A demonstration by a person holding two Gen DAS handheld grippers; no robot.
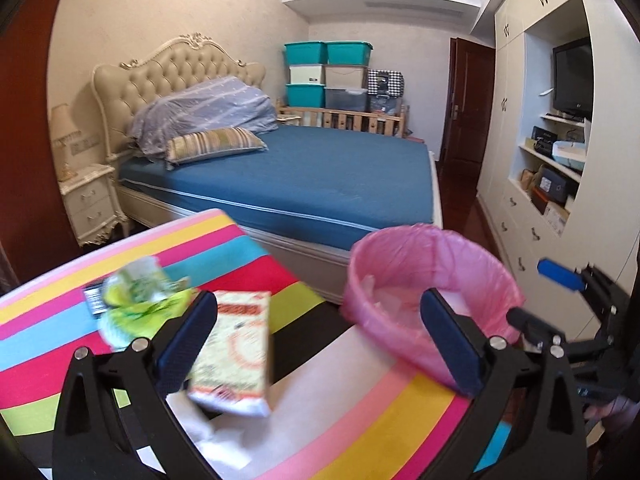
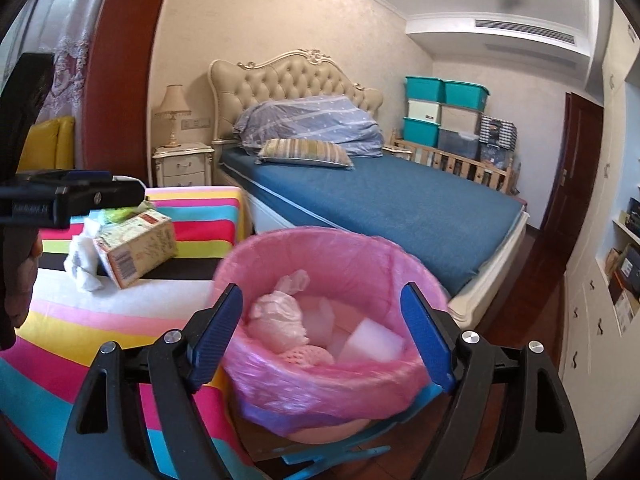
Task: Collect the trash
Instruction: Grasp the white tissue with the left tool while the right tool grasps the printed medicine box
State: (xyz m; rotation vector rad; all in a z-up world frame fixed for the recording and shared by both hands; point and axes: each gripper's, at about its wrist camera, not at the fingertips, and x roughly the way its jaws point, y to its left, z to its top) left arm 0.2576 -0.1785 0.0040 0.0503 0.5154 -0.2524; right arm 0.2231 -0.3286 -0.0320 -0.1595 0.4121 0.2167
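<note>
A small printed carton (image 1: 232, 354) lies on the striped table (image 1: 380, 420), next to my left gripper's left finger. The left gripper (image 1: 320, 348) is open and empty. A crumpled green wrapper (image 1: 136, 300) and white tissue (image 2: 82, 264) lie beside the carton (image 2: 136, 248). The pink-lined bin (image 1: 432, 300) stands at the table's right edge. My right gripper (image 2: 322, 334) is open and empty, held over the bin (image 2: 332, 280), which holds white foam and pink trash. The left gripper's body shows in the right wrist view (image 2: 60, 200).
A blue bed (image 1: 320, 176) stands behind the table. A nightstand (image 1: 90, 204) is at the left, white cabinets with shelves (image 1: 540, 184) at the right. A blue plastic piece (image 2: 340, 452) lies on the wooden floor under the bin.
</note>
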